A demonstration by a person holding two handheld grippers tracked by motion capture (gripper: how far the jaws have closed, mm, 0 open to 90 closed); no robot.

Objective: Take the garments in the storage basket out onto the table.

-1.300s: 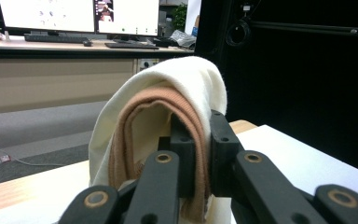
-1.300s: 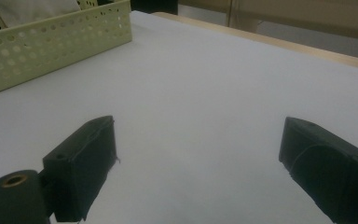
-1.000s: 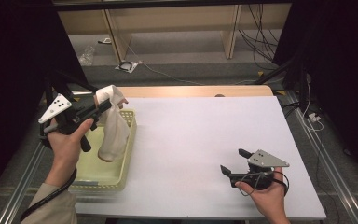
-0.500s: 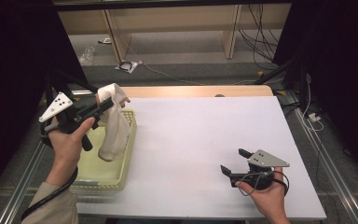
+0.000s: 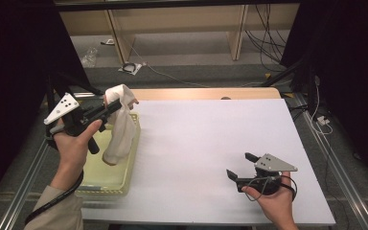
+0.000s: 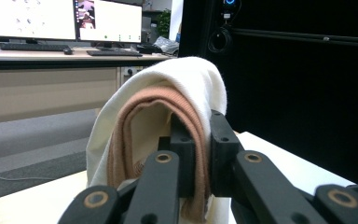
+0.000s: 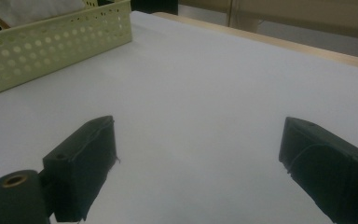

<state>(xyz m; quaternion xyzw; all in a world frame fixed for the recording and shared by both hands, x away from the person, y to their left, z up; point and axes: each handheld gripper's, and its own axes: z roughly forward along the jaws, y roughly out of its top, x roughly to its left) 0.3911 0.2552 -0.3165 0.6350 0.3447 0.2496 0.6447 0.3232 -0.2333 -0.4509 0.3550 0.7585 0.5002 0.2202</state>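
Observation:
A cream sock [image 5: 118, 127] with a pinkish-brown ribbed cuff [image 6: 186, 116] hangs from my left gripper [image 5: 116, 101], which is shut on its folded top and holds it above the pale yellow perforated basket [image 5: 124, 178] at the table's left. The sock's lower end dangles into the basket. In the left gripper view the cuff is pinched between the jaws of the left gripper [image 6: 201, 154]. My right gripper [image 5: 238, 166] rests low on the white table [image 5: 206, 139] at the front right, open with nothing between its fingers [image 7: 86, 163].
The basket [image 7: 51, 44] holds more pale cloth at its far end. A wooden strip [image 5: 206, 93] edges the table's far side. Beyond it are a grey floor with cables [image 5: 143, 67] and a wooden shelf frame. Desks with monitors [image 6: 107, 21] stand behind.
The left gripper and the hanging sock have shifted only slightly. The right gripper has stayed put on the table.

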